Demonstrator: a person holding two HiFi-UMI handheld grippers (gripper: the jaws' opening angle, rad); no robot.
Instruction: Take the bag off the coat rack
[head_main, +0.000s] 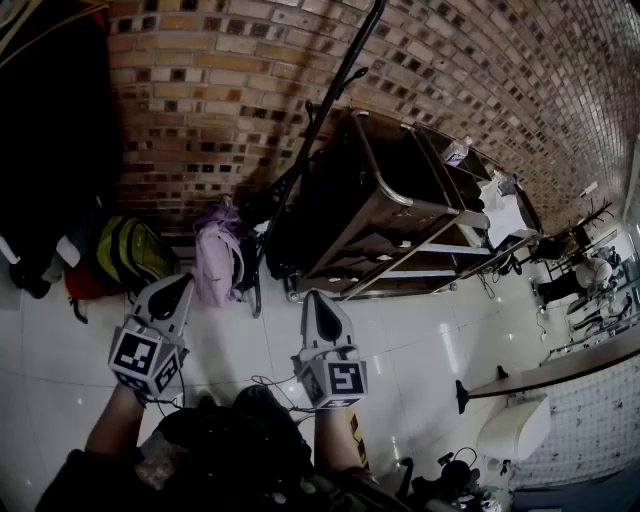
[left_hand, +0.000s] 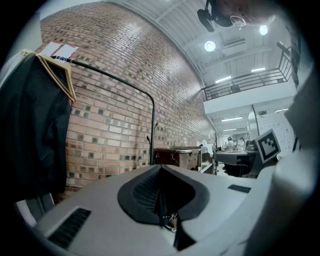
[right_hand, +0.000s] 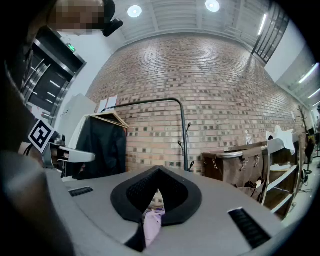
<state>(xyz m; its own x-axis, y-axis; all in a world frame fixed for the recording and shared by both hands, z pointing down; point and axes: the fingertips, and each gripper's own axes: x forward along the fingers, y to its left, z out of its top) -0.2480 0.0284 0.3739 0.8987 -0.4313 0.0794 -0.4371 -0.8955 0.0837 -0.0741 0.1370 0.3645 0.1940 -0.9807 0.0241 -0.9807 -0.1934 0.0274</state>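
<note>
A lilac backpack is low down by the foot of the black coat rack pole; I cannot tell whether it hangs or stands on the floor. My left gripper is just left of it, jaws together and empty. My right gripper is to its right, apart from it, also shut with nothing held. In the right gripper view a bit of the lilac backpack shows through the slit below the closed pads, and the hooked pole rises behind. In the left gripper view my left gripper points at the brick wall.
A green-and-yellow backpack and a red bag lie left of the lilac one, under a hanging black coat. A brown metal-framed cart stands right of the pole. White tiled floor lies ahead, with the brick wall behind.
</note>
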